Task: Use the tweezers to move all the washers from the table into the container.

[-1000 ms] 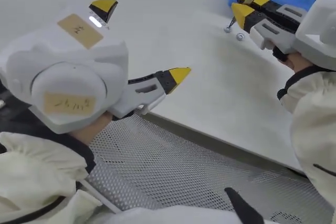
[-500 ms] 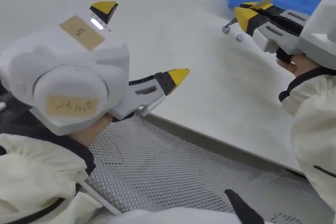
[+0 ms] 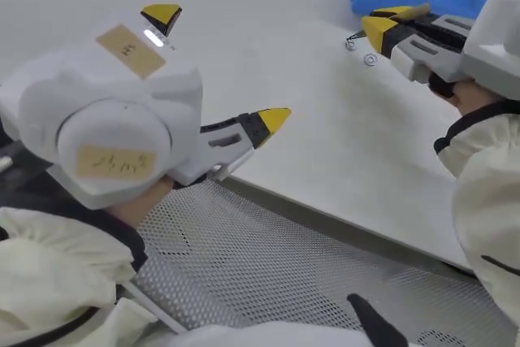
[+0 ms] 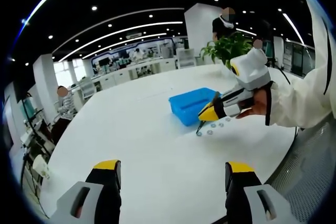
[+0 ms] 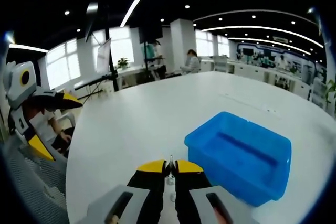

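Washers (image 3: 370, 59), small silver metal rings, lie on the white table (image 3: 325, 136) just beside the seemingly empty blue plastic container (image 5: 231, 174); the right gripper (image 5: 170, 167), clamped on thin metal tweezers (image 3: 356, 36) whose own tips cannot be made out, points toward them, the left gripper (image 4: 173, 166) gapes empty, so nearly all the work appears to remain.

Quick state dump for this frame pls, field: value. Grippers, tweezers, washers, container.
left gripper: open, holding nothing, at the near edge of the table
right gripper: shut on the tweezers
tweezers tip: down by the washers; cannot tell if it grips one
washers: a few loose on the table, beside the container
container: blue, open-topped, standing on the table
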